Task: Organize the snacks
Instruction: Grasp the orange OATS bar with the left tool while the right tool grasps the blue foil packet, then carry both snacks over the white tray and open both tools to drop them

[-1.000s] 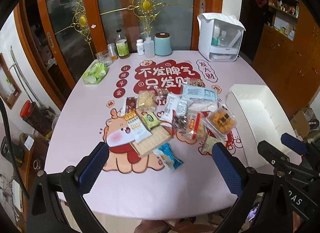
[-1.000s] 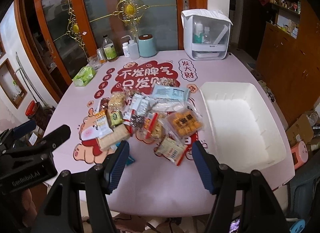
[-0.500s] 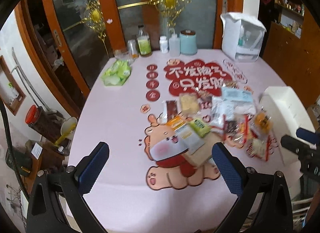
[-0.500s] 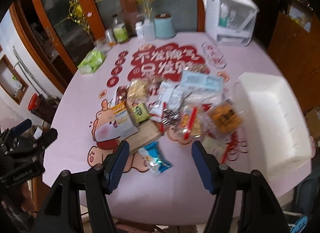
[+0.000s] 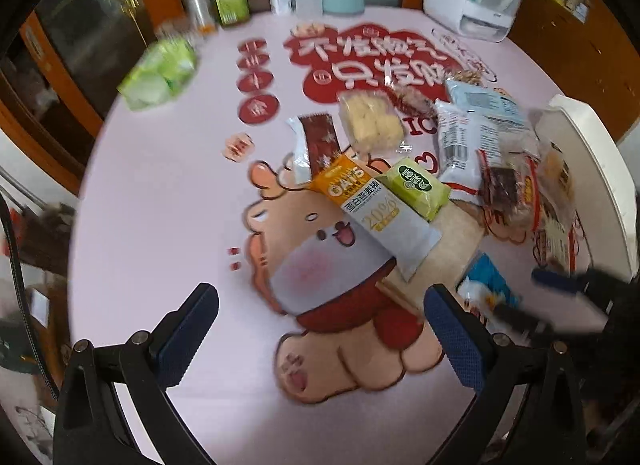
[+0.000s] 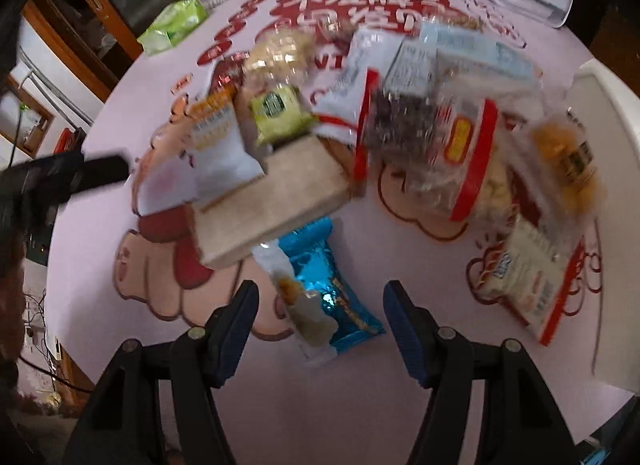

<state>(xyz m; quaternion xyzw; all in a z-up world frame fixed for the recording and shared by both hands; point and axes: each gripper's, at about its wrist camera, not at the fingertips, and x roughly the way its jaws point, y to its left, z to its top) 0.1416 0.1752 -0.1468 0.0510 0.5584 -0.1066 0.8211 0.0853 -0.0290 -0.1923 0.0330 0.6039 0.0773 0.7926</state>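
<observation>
Both claws are seen spread and empty: right gripper (image 6: 320, 321) straddling the blue snack packet (image 6: 324, 293), left gripper (image 5: 320, 329) at its 9 o'clock.

The orange-and-white sachet (image 5: 374, 212) near the middle of the left wrist view reads "OATS" on its orange end, with "20%" in gold on the white part and a line of Chinese characters between them, too small to make out. At two o'clock from it, "IC" (image 5: 423, 127) shows in red on the tablecloth (image 5: 160, 193). At twelve o'clock, large white Chinese characters fill the cloth's red patch (image 5: 372, 61), blurred. Other wrappers are unreadable.
</observation>
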